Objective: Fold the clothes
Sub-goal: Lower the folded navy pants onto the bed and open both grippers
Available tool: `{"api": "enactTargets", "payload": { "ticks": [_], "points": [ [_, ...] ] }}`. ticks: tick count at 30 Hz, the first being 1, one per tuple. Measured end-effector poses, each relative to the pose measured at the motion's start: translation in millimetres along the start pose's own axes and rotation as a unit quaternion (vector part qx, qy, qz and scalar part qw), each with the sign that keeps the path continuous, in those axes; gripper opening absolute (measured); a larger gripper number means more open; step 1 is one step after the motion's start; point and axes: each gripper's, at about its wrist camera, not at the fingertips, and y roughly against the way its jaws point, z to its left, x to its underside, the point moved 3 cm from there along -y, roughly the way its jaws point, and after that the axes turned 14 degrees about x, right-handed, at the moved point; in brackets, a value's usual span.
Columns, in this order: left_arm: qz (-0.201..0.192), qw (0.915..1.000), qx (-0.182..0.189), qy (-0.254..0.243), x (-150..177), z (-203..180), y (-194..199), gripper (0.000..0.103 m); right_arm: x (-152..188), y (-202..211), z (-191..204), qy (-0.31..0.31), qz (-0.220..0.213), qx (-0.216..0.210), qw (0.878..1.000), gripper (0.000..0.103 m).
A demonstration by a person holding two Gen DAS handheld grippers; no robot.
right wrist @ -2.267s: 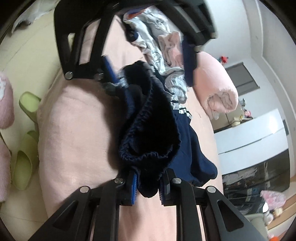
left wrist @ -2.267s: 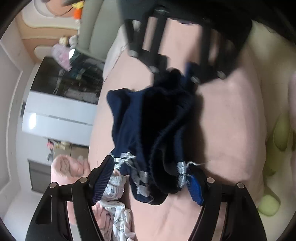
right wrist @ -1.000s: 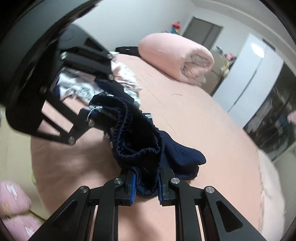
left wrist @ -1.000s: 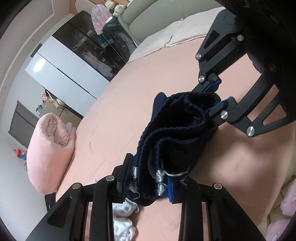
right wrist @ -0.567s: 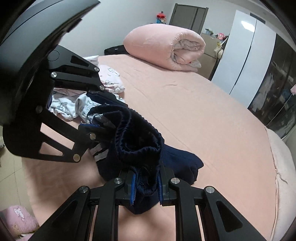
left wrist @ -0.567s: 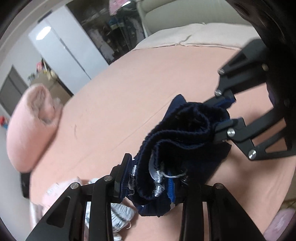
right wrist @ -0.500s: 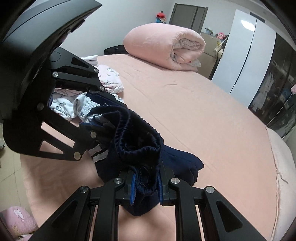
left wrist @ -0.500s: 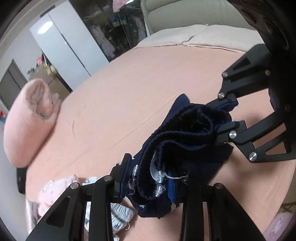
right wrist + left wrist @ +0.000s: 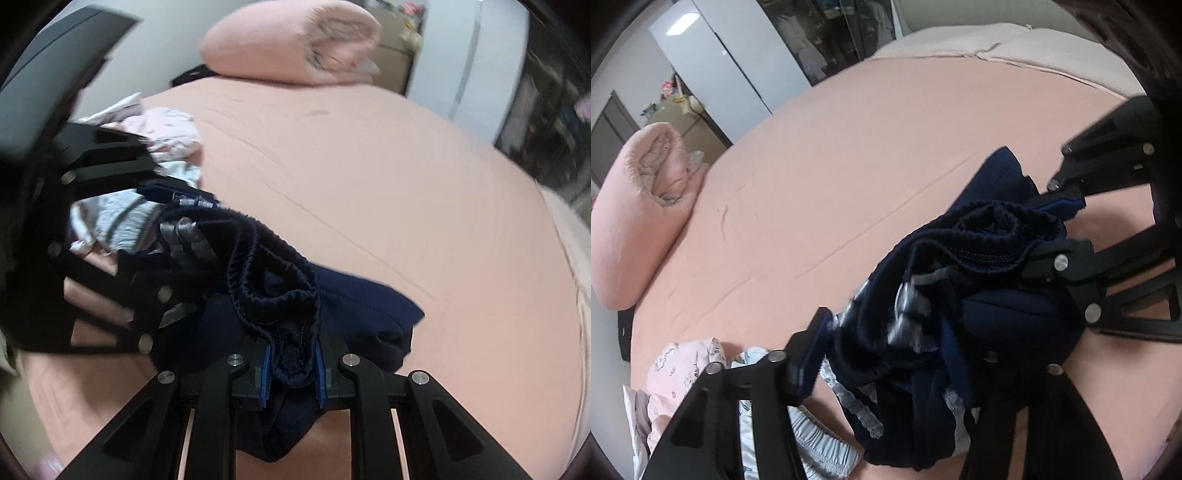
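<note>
garment: navy shorts (image 9: 964, 295) with an elastic waistband and grey-white side trim, bunched in a loose heap, partly resting on the pink bed (image 9: 849, 155).
left claw (image 9: 897, 354): jaws opening; the trim end of the shorts lies between them, but the visible blue pad stands clear of the cloth, so I read it as letting go.
right claw (image 9: 291, 373): jaws starting to ease apart, yet both blue pads press the waistband fold; clamped on the shorts for now.
position: shorts sit near the bed's edge, just beside the pile of pale printed clothes (image 9: 687, 373); the rolled pink duvet (image 9: 639, 206) is well apart from the shorts, at the far end of the bed.
view note: from the right wrist, the left claw shows at the shorts' far end, blurred; the pile lies beyond it.
step: laying the shorts down on the bed, release under way. My read: folding itself is not done; the cloth is crumpled, no flat layers visible.
next move: probably free both claws, then regrip at the waistband corners, spread the shorts flat on open sheet away from the pile, then fold leg over leg.
risk: elastic bunching keeps the heap lumpy; a regrip may catch several layers at once. Trim could snag on a pad as the jaws clear.
</note>
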Motion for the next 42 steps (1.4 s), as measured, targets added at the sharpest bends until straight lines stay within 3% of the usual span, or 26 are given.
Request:
{"api": "enactTargets", "payload": {
  "ticks": [3,4,8,10,15,21,24,31,34,39,42],
  "points": [
    [-0.023,0.9988,-0.040,0.020,0,1,8,0.069,3,0,-4,-0.035,0.002,0.022,0.999,0.033],
    [-0.031,0.9979,-0.051,0.027,0,2,11,0.070,3,2,-7,-0.048,-0.001,0.046,0.998,0.041],
    [-0.064,0.9936,-0.060,0.071,-1,7,33,0.071,0,17,-16,-0.072,-0.028,0.100,0.992,0.063],
    [-0.071,0.9912,-0.062,0.093,-1,14,38,0.072,-3,25,-22,-0.089,-0.037,0.100,0.990,0.067],
    [-0.085,0.9828,-0.056,0.154,3,30,50,0.073,-3,38,-40,-0.144,-0.039,0.089,0.985,0.067],
    [-0.108,0.9616,-0.006,0.252,21,48,50,0.073,4,36,-52,-0.197,-0.025,0.073,0.977,0.067],
    [-0.096,0.9560,-0.014,0.277,27,44,41,0.073,16,28,-51,-0.206,-0.010,0.071,0.976,0.067],
    [-0.065,0.9590,-0.036,0.273,21,39,14,0.074,21,10,-46,-0.242,0.008,0.032,0.970,0.067],
    [-0.046,0.9625,-0.081,0.255,20,45,5,0.074,20,-1,-46,-0.235,0.020,0.034,0.971,0.067],
    [-0.007,0.9586,-0.128,0.254,40,59,-7,0.074,30,-20,-63,-0.238,0.049,0.072,0.967,0.067],
    [-0.010,0.9549,-0.121,0.271,46,65,-1,0.073,40,-26,-79,-0.278,0.065,0.047,0.957,0.067]
  ]
}}
